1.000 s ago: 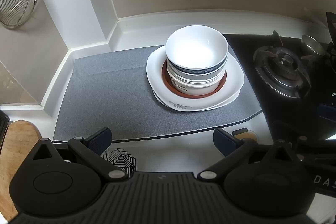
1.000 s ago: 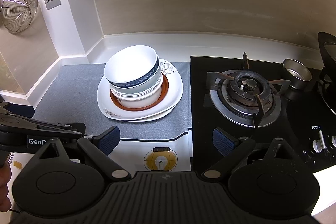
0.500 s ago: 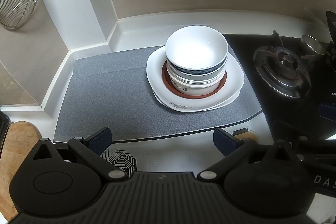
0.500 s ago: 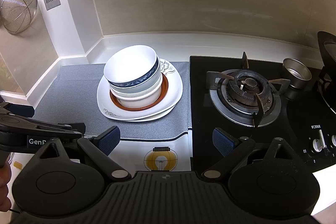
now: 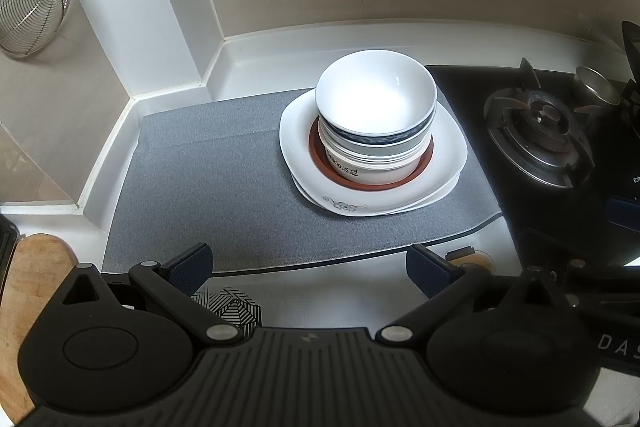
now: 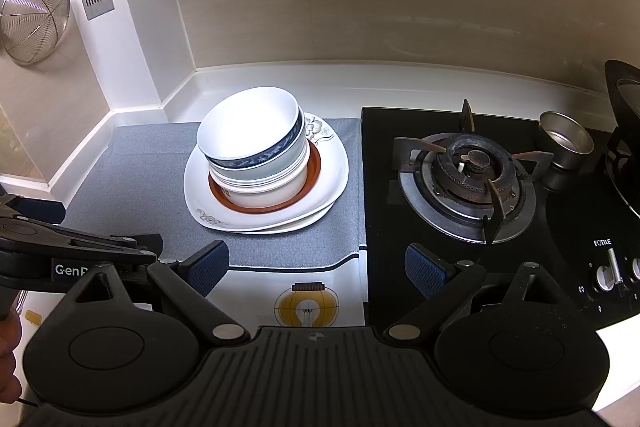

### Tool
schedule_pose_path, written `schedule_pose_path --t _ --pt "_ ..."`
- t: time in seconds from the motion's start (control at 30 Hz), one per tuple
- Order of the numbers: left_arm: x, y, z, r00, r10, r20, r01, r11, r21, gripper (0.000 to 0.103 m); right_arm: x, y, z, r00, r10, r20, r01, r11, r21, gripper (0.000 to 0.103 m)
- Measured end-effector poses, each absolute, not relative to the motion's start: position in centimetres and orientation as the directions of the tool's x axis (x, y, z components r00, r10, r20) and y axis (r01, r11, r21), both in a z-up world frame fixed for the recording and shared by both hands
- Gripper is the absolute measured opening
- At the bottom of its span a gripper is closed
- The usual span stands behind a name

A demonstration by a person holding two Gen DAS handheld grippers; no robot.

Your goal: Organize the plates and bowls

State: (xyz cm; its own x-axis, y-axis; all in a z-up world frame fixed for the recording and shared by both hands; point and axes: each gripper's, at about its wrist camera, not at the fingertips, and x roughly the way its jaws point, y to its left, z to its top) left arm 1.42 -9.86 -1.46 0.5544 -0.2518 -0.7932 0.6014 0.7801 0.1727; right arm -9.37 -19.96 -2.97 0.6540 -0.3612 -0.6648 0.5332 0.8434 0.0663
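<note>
A stack of bowls [image 5: 376,111] [image 6: 256,147], the top one white with a blue band, sits on a red-rimmed plate [image 5: 320,163] [image 6: 312,171]. Beneath lie white square plates [image 5: 452,151] [image 6: 336,167] on a grey mat [image 5: 208,171] [image 6: 120,179]. My left gripper [image 5: 308,265] hangs open over the counter's front edge, well short of the stack, nothing between its fingers. My right gripper [image 6: 318,267] is open too, near the mat's front right corner, empty. The left gripper's body [image 6: 72,251] shows at the left of the right wrist view.
A black gas hob [image 5: 540,131] [image 6: 468,179] adjoins the mat on the right, with a small metal cup [image 6: 566,141] behind the burner. A wire strainer [image 5: 28,11] [image 6: 32,19] hangs on the left wall. A wooden board [image 5: 28,291] lies at the near left.
</note>
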Motion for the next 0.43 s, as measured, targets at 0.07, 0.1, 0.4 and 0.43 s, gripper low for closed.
schedule_pose_path --t 0.07,0.1,0.4,0.43 --pt "1.45 -9.91 -1.47 0.555 -0.251 -0.793 0.601 0.781 0.173 0.103 -9.34 -19.97 -2.97 0.654 -0.361 -0.665 0.533 0.844 0.066 0.096" --pt "1.51 -9.93 -1.47 0.553 -0.251 -0.794 0.601 0.780 0.172 0.103 -9.34 -19.98 -2.98 0.654 -0.361 -0.665 0.533 0.844 0.066 0.096" --pt "2.15 -10.03 -1.79 0.548 -0.257 -0.796 0.608 0.776 0.168 0.103 -9.04 -20.09 -2.97 0.648 -0.362 -0.670 0.537 0.841 0.064 0.096" --pt "2.22 -10.03 -1.83 0.545 -0.258 -0.797 0.610 0.775 0.166 0.103 -9.00 -20.11 -2.98 0.648 -0.362 -0.670 0.537 0.841 0.064 0.096"
